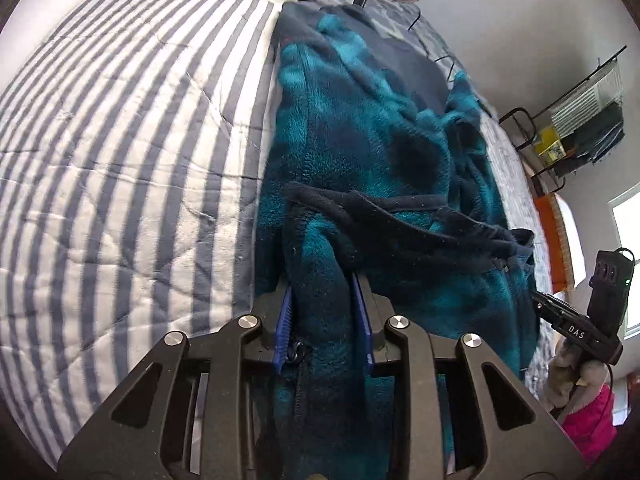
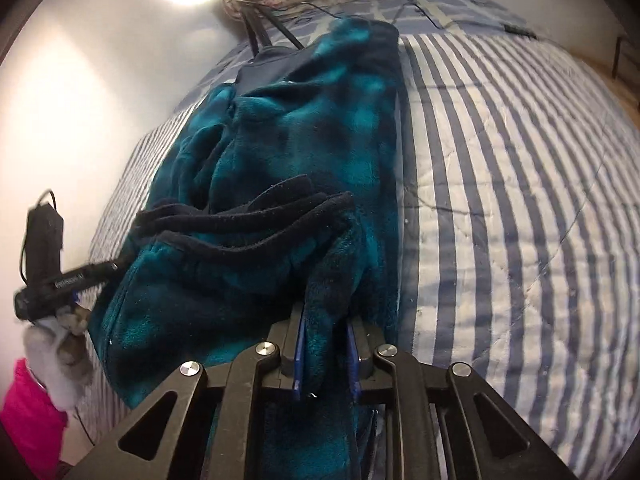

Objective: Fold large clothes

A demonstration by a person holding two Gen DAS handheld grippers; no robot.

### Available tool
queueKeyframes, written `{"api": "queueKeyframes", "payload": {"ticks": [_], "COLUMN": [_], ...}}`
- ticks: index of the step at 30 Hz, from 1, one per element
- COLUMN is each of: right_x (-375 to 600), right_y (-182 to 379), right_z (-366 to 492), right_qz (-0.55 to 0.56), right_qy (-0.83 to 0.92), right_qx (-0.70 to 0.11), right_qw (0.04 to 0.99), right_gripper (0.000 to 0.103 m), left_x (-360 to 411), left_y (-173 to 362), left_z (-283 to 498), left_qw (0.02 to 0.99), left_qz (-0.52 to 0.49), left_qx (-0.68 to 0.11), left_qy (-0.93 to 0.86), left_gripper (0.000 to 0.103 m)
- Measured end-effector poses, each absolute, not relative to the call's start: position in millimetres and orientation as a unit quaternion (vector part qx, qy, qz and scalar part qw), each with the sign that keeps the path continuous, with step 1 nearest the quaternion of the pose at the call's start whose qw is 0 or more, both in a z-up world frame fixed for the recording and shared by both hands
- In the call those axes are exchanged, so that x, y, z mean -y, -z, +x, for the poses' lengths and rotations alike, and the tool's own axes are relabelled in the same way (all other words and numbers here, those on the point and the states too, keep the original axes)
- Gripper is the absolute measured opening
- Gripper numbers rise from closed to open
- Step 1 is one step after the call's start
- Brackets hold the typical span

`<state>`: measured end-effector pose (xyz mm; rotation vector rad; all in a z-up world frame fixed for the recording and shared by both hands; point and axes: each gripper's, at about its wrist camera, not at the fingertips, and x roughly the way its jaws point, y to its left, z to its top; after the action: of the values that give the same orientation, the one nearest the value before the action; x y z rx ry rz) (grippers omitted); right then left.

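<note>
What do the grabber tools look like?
Each tool is matte black, with angular linkage arms, round silver pivot bolts and two blue ridged pads. The right tool carries white "DAS" lettering, a black box with a green light, and a thin cable. A pink sleeve shows behind the left tool.

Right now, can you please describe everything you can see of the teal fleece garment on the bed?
The teal fleece garment looks plush, mottled teal and dark navy, with navy trim edges. It lies lengthwise on the striped quilt, already folded into a long narrow strip. Its near end is lifted and bunched. The left gripper and the right gripper each clamp a thick fold of this end between blue pads. A zipper shows near the left gripper.
</note>
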<state>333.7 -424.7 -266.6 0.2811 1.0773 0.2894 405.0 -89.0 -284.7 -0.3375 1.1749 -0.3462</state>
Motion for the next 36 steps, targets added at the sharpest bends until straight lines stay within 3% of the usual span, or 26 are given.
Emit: {"api": "queueKeyframes", "payload": {"ticks": [10,15,23,27,29,31,32,33,34,36], "right_x": [381,332,343,342,348,363,375,386,395,414], "right_y": [196,212,269,267,259,248,242,238,236,238], "right_z": [276,301,338,337,335,326,317,307,301,290], "right_qz": [0.051,0.018,0.060,0.057,0.068,0.100,0.110,0.112,0.113,0.123], "right_qy": [-0.226,-0.253,-0.232,-0.234,-0.247,-0.258,-0.255,-0.246,-0.235,-0.221], "right_qx": [-0.367,-0.393,-0.455,-0.457,-0.461,-0.457,-0.444,-0.432,-0.423,-0.425], "right_qw": [0.901,0.884,0.858,0.856,0.849,0.845,0.852,0.860,0.868,0.869], "right_gripper": [0.029,0.027,0.023,0.024,0.027,0.043,0.051,0.068,0.077,0.075], "left_x": [103,146,173,172,163,142,127,113,101,79], "left_y": [224,245,292,288,281,271,264,260,258,259], "left_z": [362,370,392,388,388,385,383,382,382,386], "left_qw": [0.843,0.827,0.824,0.826,0.817,0.812,0.814,0.818,0.824,0.826], "left_qz": [-0.089,-0.075,-0.046,-0.029,-0.045,-0.081,-0.098,-0.111,-0.122,-0.143], "left_qx": [-0.480,-0.500,-0.509,-0.504,-0.513,-0.517,-0.513,-0.508,-0.500,-0.499], "left_qy": [0.224,0.247,0.244,0.252,0.261,0.259,0.253,0.245,0.238,0.220], "left_gripper": [0.027,0.027,0.027,0.027,0.027,0.030,0.046,0.057,0.068,0.068]}}
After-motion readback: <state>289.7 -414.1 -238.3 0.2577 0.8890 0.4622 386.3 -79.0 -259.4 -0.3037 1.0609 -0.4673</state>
